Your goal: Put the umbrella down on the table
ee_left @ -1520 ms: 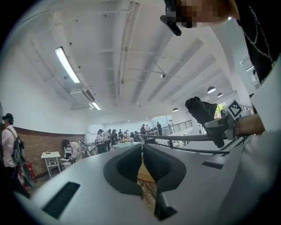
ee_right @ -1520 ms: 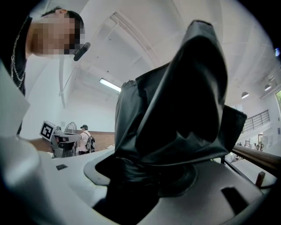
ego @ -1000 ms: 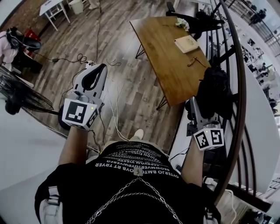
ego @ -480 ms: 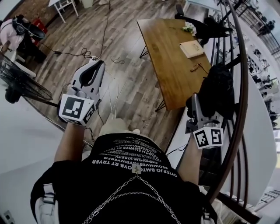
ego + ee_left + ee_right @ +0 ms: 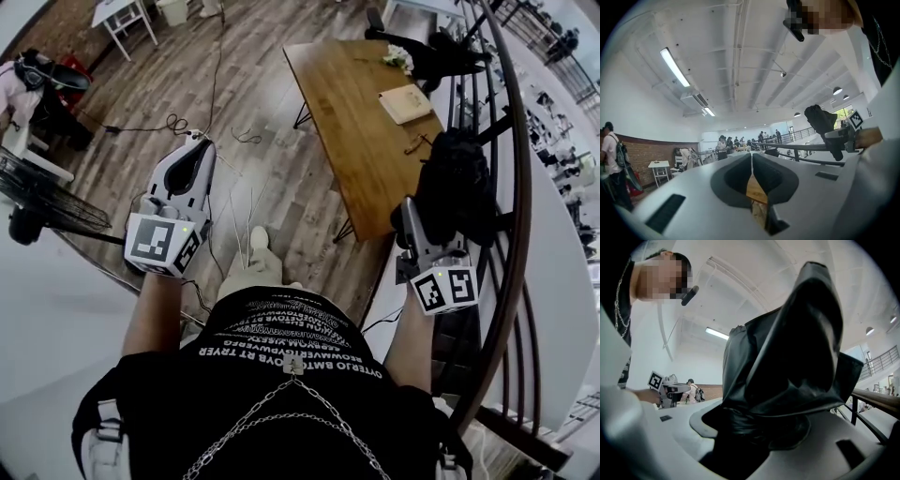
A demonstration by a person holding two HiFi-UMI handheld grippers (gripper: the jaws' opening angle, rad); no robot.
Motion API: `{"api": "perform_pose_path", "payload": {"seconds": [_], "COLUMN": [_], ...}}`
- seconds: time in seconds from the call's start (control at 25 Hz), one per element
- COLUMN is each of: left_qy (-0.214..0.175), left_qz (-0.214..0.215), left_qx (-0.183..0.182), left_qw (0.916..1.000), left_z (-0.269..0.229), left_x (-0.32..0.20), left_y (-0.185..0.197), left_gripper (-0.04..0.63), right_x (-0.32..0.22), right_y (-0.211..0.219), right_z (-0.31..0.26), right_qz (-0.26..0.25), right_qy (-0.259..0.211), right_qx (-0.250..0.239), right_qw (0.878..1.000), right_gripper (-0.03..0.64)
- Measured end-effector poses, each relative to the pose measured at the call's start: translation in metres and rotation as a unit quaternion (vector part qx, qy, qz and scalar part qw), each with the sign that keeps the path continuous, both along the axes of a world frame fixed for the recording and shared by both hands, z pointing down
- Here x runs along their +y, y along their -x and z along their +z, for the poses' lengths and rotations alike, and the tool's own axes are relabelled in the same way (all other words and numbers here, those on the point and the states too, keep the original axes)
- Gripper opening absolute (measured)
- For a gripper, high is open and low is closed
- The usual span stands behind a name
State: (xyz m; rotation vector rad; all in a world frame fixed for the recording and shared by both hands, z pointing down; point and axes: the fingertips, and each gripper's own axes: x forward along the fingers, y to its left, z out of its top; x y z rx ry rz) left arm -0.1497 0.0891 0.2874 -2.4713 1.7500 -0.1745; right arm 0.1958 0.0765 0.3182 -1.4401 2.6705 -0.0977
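A black folded umbrella (image 5: 457, 183) was held at the right of the head view, beside a dark curved railing (image 5: 515, 216) and off the near right corner of the wooden table (image 5: 352, 103); it had not been set on the tabletop. The right gripper (image 5: 410, 217) was closed on it. In the right gripper view the black fabric (image 5: 787, 357) was seen packed between the two jaws and rising above them, filling the middle of the frame.

The left gripper (image 5: 199, 148) was held at the centre left of the head view, over the plank floor (image 5: 272, 84). In the left gripper view its jaws were brought together, with only a thin slit left between them, and nothing was gripped.

The table was placed in the upper centre of the head view, running away towards the top edge. On its far right part a pale book (image 5: 405, 101) was laid, and a small white bunch of flowers (image 5: 394, 54) was seen beyond it. A round fan (image 5: 42, 197) was seen at the left edge, and a small white table (image 5: 120, 14) in the upper left corner.
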Motion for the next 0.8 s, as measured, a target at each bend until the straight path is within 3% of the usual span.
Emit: {"api": "perform_pose_path", "payload": {"seconds": [0.4, 0.8], "left_qy": [0.021, 0.017], "left_qz": [0.008, 0.025], "left_qx": [0.023, 0.008], "left_qw": [0.9995, 0.9995], "left_z": [0.021, 0.020], "left_x": [-0.052, -0.137], "left_y": [0.018, 0.047], "left_gripper": [0.034, 0.035], "right_x": [-0.047, -0.121], "right_y": [0.025, 0.062], "right_z": [0.005, -0.007], "right_qz": [-0.005, -0.004], "right_qy": [0.010, 0.000], "right_qx": [0.008, 0.011], "right_qw": [1.000, 1.000], "right_gripper": [0.270, 0.270]}}
